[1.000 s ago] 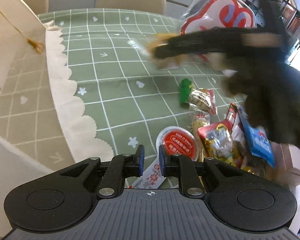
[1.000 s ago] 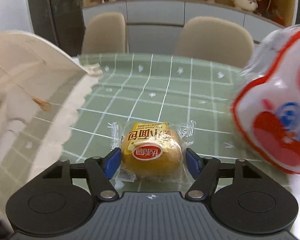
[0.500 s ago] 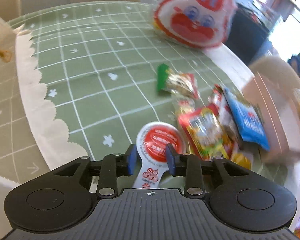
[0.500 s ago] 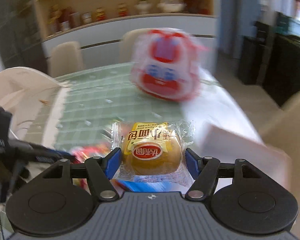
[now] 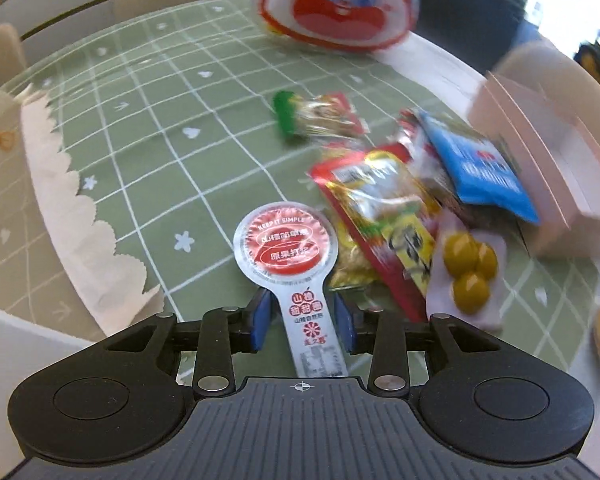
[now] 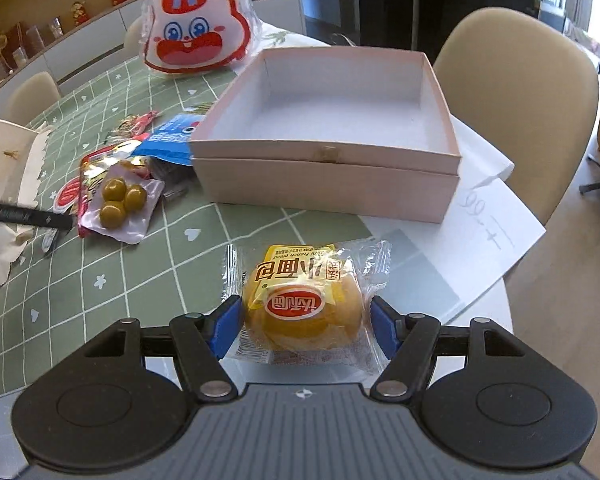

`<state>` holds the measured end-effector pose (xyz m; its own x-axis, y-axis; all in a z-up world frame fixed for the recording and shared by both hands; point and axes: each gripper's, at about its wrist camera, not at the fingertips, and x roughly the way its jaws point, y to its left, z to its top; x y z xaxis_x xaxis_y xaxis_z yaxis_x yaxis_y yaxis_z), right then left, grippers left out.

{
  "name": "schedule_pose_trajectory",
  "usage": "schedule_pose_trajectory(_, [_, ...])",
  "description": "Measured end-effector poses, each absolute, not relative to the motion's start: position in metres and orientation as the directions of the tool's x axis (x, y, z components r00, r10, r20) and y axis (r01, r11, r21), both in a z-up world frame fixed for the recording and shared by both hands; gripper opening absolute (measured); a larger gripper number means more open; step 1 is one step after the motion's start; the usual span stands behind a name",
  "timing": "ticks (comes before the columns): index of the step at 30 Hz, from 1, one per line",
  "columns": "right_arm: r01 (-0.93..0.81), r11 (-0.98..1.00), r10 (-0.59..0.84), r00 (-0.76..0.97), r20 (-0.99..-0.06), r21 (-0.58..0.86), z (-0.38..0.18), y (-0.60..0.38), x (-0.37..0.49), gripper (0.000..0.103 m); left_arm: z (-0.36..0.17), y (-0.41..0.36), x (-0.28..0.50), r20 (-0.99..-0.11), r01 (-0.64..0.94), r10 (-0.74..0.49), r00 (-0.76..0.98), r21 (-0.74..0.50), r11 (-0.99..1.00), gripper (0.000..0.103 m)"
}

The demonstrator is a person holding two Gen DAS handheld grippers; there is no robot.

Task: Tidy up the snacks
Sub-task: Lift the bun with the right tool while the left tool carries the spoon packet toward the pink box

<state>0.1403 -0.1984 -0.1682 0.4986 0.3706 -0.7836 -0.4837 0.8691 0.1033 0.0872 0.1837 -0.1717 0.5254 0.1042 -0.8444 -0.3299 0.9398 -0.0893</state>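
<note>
Right hand-held gripper (image 6: 304, 330) clamps a crinkly-wrapped round bun (image 6: 302, 308) — left hand-held gripper (image 5: 303, 320) just parted, straddling a foil-lidded paddle-shaped cup (image 5: 286, 246).

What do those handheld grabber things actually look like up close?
Both look alike. The left gripper and the right gripper each have a ribbed dark grey body with a small white crosshair mark, two rounded black side housings with circular recesses, black linkage arms with silver rivets, and blue finger pads. No cables or sleeves show.

Both wrist views tilt down, close over the table (image 5: 148, 128); shared: the snack pile (image 6: 116, 196) (left view blurred).
</note>
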Motion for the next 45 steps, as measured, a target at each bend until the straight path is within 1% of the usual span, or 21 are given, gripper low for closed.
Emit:
schedule_pose_trajectory(2, [-0.5,0.86,0.387,0.507,-0.77,0.103,-0.163,-0.195,0.136,0.068,-0.174,0.183,0.088,-0.837,-0.336,0.127,0.532,-0.071,0.939,0.036])
schedule_pose_trajectory(4, [-0.514,0.853,0.394,0.517,-0.76,0.092,-0.159,-0.192,0.131,0.068,-0.176,0.181,0.082,-0.819,-0.356,0.146,0.555,-0.075,0.931,0.03])
schedule_pose_trajectory(6, [-0.518,0.851,0.393,0.522,-0.757,0.085,-0.157,-0.189,0.131,0.068,-0.177,0.183,0.073,-0.808,-0.385,0.146,0.571,-0.106,0.917,0.028])
schedule_pose_trajectory(8, [-0.52,0.849,0.397,0.519,-0.757,0.089,-0.155,-0.189,0.129,0.068,-0.174,0.181,0.063,-0.817,-0.391,0.129,0.562,-0.125,0.912,0.028])
schedule_pose_trajectory(12, [-0.537,0.84,0.402,0.52,-0.753,0.077,-0.15,-0.192,0.121,0.068,-0.169,0.165,0.034,-0.809,-0.349,0.1,0.579,-0.135,0.927,0.027])
schedule_pose_trajectory(17, [-0.536,0.842,0.394,0.536,-0.747,0.059,-0.138,-0.202,0.111,0.068,-0.15,0.129,-0.008,-0.777,-0.257,0.019,0.63,-0.185,0.949,0.025])
schedule_pose_trajectory(20, [-0.52,0.853,0.38,0.549,-0.744,0.051,-0.132,-0.209,0.107,0.068,-0.14,0.103,-0.022,-0.755,-0.182,-0.074,0.651,-0.25,0.951,0.023])
schedule_pose_trajectory(21, [-0.516,0.855,0.379,0.552,-0.743,0.052,-0.13,-0.21,0.106,0.068,-0.138,0.096,-0.023,-0.751,-0.155,-0.099,0.653,-0.26,0.953,0.02])
schedule_pose_trajectory(22, [-0.514,0.856,0.379,0.554,-0.741,0.053,-0.129,-0.211,0.105,0.068,-0.137,0.086,-0.024,-0.746,-0.124,-0.12,0.655,-0.262,0.957,0.01])
schedule_pose_trajectory(25, [-0.508,0.859,0.377,0.552,-0.744,0.059,-0.132,-0.209,0.104,0.068,-0.143,0.065,-0.018,-0.758,-0.045,-0.133,0.638,-0.209,0.977,0.011])
schedule_pose_trajectory(27, [-0.508,0.857,0.389,0.537,-0.748,0.081,-0.139,-0.204,0.104,0.068,-0.149,0.056,-0.014,-0.776,-0.035,-0.095,0.623,-0.149,0.988,0.012])
schedule_pose_trajectory(30, [-0.537,0.838,0.417,0.509,-0.753,0.101,-0.153,-0.191,0.103,0.068,-0.155,0.053,-0.008,-0.802,-0.026,-0.104,0.588,-0.148,0.989,0.013])
schedule_pose_trajectory(32, [-0.563,0.819,0.431,0.481,-0.764,0.107,-0.163,-0.182,0.101,0.073,-0.159,0.059,-0.005,-0.816,-0.015,-0.153,0.557,-0.194,0.981,0.013])
schedule_pose_trajectory(33, [-0.567,0.816,0.434,0.473,-0.767,0.112,-0.168,-0.18,0.1,0.082,-0.162,0.062,-0.004,-0.823,-0.017,-0.158,0.545,-0.2,0.98,0.016])
schedule_pose_trajectory(34, [-0.566,0.816,0.437,0.467,-0.769,0.121,-0.173,-0.179,0.099,0.086,-0.165,0.063,-0.002,-0.83,-0.014,-0.154,0.536,-0.191,0.981,0.017])
schedule_pose_trajectory(36, [-0.545,0.827,0.43,0.455,-0.78,0.138,-0.183,-0.18,0.099,0.086,-0.167,0.064,0.001,-0.834,-0.013,-0.144,0.533,-0.178,0.984,0.023])
schedule_pose_trajectory(38, [-0.508,0.843,0.43,0.435,-0.791,0.179,-0.192,-0.183,0.101,0.087,-0.166,0.064,0.005,-0.829,-0.027,-0.147,0.539,-0.192,0.981,0.024])
schedule_pose_trajectory(40, [-0.489,0.847,0.445,0.433,-0.784,0.21,-0.195,-0.187,0.1,0.092,-0.165,0.062,0.01,-0.831,-0.035,-0.137,0.539,-0.184,0.982,0.024])
schedule_pose_trajectory(43, [-0.504,0.846,0.426,0.438,-0.791,0.176,-0.197,-0.182,0.097,0.093,-0.166,0.058,0.014,-0.831,-0.036,-0.121,0.543,-0.166,0.985,0.025])
schedule_pose_trajectory(45, [-0.525,0.838,0.417,0.44,-0.795,0.149,-0.199,-0.178,0.094,0.096,-0.166,0.059,0.016,-0.821,-0.035,-0.093,0.564,-0.137,0.99,0.031])
